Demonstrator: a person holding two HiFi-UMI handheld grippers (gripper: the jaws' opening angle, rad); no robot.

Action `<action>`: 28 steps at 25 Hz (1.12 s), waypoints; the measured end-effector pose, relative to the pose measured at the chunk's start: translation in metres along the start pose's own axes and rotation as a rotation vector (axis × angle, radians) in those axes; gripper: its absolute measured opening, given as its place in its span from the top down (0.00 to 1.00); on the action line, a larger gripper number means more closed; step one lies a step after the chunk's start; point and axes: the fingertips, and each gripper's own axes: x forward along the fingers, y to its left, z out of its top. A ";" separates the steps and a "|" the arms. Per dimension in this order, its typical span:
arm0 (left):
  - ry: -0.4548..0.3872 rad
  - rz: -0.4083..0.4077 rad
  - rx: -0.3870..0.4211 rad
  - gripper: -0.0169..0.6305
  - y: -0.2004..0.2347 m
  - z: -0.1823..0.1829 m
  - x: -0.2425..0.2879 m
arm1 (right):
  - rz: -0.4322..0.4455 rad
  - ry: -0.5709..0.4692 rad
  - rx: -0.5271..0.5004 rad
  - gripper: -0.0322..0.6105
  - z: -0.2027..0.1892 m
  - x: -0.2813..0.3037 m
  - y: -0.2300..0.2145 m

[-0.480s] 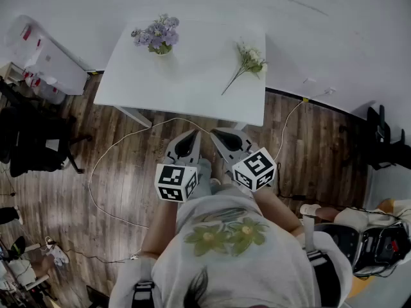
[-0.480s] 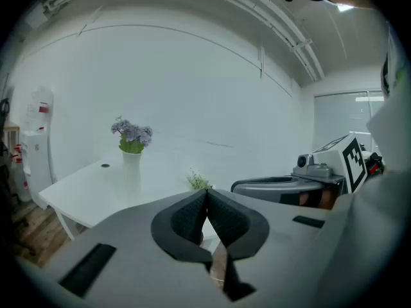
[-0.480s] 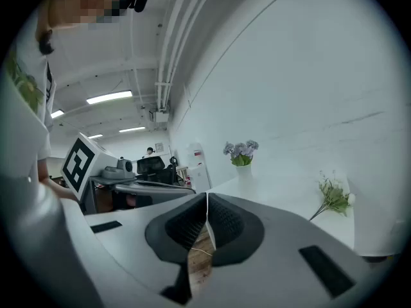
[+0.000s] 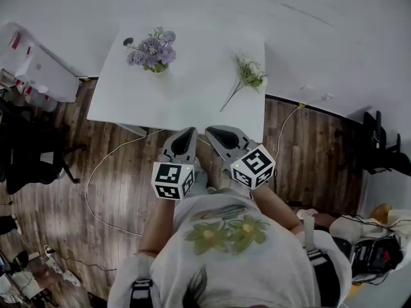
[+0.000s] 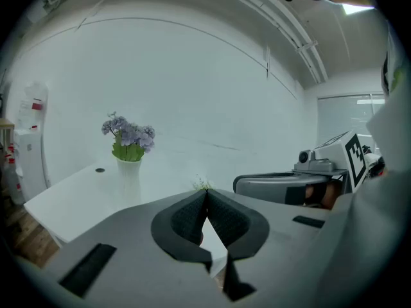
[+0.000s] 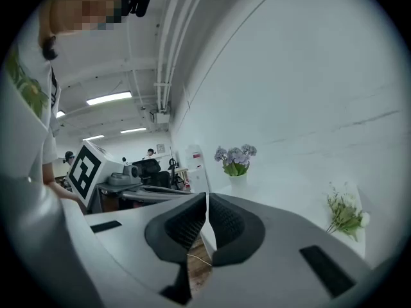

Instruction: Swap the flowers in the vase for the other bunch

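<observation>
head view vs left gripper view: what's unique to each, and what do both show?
Head view only: the floor cable and the marker cube on the left gripper. Left gripper view only: that gripper's jaws seen close, shut on nothing, and the ceiling pipes. Both: purple flowers, white table, right gripper.

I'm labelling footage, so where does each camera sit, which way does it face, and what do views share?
Head view: on the head, steeply down at the white table; shirt, left hand-held gripper, right hand-held gripper show.
Left gripper view: rides that gripper, along its shut jaws toward the vase of purple flowers.
Right gripper view: same, its own shut jaws; shirt at left.
Shared: all show the vase.
</observation>
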 end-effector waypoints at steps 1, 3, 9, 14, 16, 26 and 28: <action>-0.001 0.001 0.001 0.95 0.007 0.005 0.007 | 0.004 -0.002 -0.001 0.88 0.004 0.008 -0.006; -0.001 0.002 0.001 0.95 0.020 0.014 0.018 | 0.009 -0.004 -0.003 0.88 0.012 0.025 -0.017; 0.006 0.032 -0.004 0.95 0.066 0.030 0.038 | 0.023 0.002 0.000 0.88 0.032 0.073 -0.042; 0.003 0.060 -0.018 0.95 0.112 0.037 0.045 | 0.027 0.013 -0.018 0.88 0.042 0.116 -0.051; -0.001 0.058 -0.021 0.95 0.127 0.041 0.050 | 0.023 0.012 -0.021 0.88 0.046 0.132 -0.056; 0.003 0.030 -0.014 0.95 0.169 0.050 0.075 | 0.017 0.024 -0.016 0.62 0.062 0.188 -0.080; 0.002 0.038 -0.022 0.95 0.175 0.048 0.072 | 0.012 0.023 -0.015 0.61 0.064 0.194 -0.082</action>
